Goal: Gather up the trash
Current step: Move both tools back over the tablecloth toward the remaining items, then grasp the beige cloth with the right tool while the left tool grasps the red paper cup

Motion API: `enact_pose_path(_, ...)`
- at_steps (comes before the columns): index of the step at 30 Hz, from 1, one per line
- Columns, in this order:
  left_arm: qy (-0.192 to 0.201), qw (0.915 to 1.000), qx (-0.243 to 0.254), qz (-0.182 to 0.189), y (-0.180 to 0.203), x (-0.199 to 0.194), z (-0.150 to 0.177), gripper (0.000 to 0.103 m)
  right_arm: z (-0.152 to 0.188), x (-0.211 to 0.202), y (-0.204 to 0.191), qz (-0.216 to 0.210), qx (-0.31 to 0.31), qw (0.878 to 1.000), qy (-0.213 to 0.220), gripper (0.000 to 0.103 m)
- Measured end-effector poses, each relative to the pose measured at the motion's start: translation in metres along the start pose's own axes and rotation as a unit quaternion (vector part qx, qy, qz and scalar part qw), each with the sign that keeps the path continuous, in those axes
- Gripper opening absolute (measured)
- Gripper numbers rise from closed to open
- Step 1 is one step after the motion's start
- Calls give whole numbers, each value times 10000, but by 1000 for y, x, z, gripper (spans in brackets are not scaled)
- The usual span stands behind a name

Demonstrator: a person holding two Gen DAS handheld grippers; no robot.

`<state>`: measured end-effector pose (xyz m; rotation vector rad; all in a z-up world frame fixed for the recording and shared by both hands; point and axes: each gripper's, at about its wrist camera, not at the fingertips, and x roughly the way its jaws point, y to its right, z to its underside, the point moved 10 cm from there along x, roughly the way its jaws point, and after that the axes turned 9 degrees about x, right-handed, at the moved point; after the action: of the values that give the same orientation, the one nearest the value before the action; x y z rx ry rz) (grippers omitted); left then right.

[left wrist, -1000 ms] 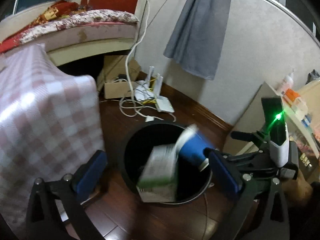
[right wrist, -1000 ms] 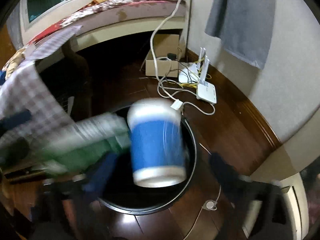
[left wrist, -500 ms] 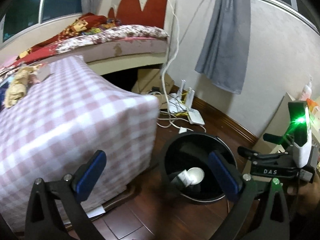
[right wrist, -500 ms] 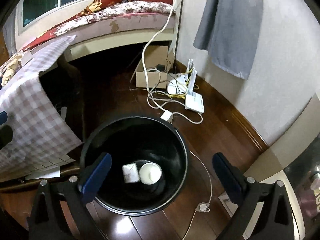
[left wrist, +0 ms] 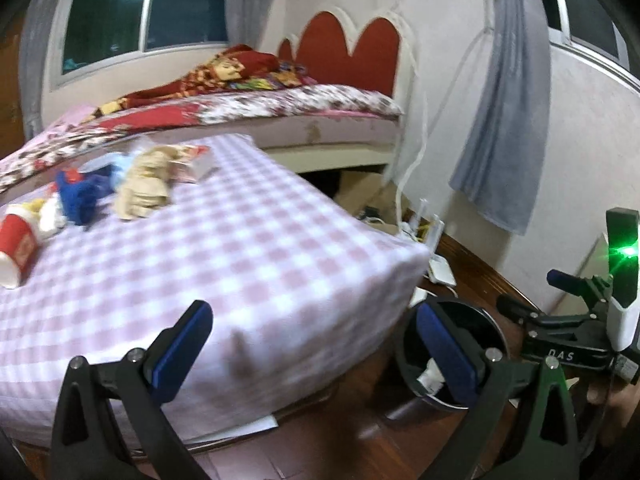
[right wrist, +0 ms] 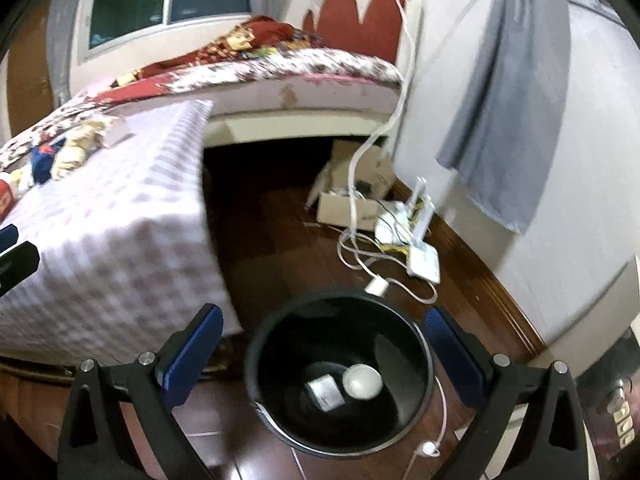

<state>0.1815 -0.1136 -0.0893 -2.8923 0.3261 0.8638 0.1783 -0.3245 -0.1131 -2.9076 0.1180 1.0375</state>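
A black round bin (right wrist: 416, 412) stands on the wood floor with a paper cup (right wrist: 363, 381) and a small carton (right wrist: 326, 392) lying in it. My right gripper (right wrist: 322, 354) is open and empty above the bin. My left gripper (left wrist: 310, 344) is open and empty over the corner of the checked table (left wrist: 248, 264); the bin (left wrist: 490, 330) shows at its right. On the table's far left lie a red cup (left wrist: 18, 242), a blue wrapper (left wrist: 82, 194), crumpled tan paper (left wrist: 144, 184) and a small box (left wrist: 198, 164).
A bed (left wrist: 280, 116) stands behind the table. Cables, white routers (right wrist: 420, 252) and a cardboard box (right wrist: 348, 204) lie on the floor by the wall. A grey curtain (right wrist: 508, 120) hangs at the right. The right gripper's body (left wrist: 584, 332) shows in the left wrist view.
The blue cup and the green carton fell from the grippers into the bin. Both grippers then rose and swung left toward the table; the trash on the table came into view.
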Motion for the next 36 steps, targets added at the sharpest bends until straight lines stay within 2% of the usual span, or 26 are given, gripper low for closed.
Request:
enact_pose_path(9, 91, 9972, -363, -649, -80, -24, 8, 102, -32, -3, -91, -590, -349, 9971, 319, 102)
enact_pose_path(13, 114, 9938, -522, -978, -119, -36, 14, 102, -36, -3, -135, -884, -498, 9941, 380, 102)
enact_pose_path(19, 126, 9853, -852, -1476, -185, -53, 26, 102, -38, -3, -198, -1269, -815, 9876, 430, 102)
enact_pose_path(26, 81, 9750, -1062, -1951, -251, -64, 36, 102, -45, -1, -250, -1536, -1025, 9819, 417, 102)
enact_pose_path(33, -154, 9680, -1253, -2168, -305, -46, 32, 102, -75, 20, -312, -1834, -1291, 9740, 326, 102)
enact_pose_path(36, -284, 9678, -1369, -2092, -319, -32, 33, 101, -83, 42, -338, -1835, -1461, 9721, 20, 102)
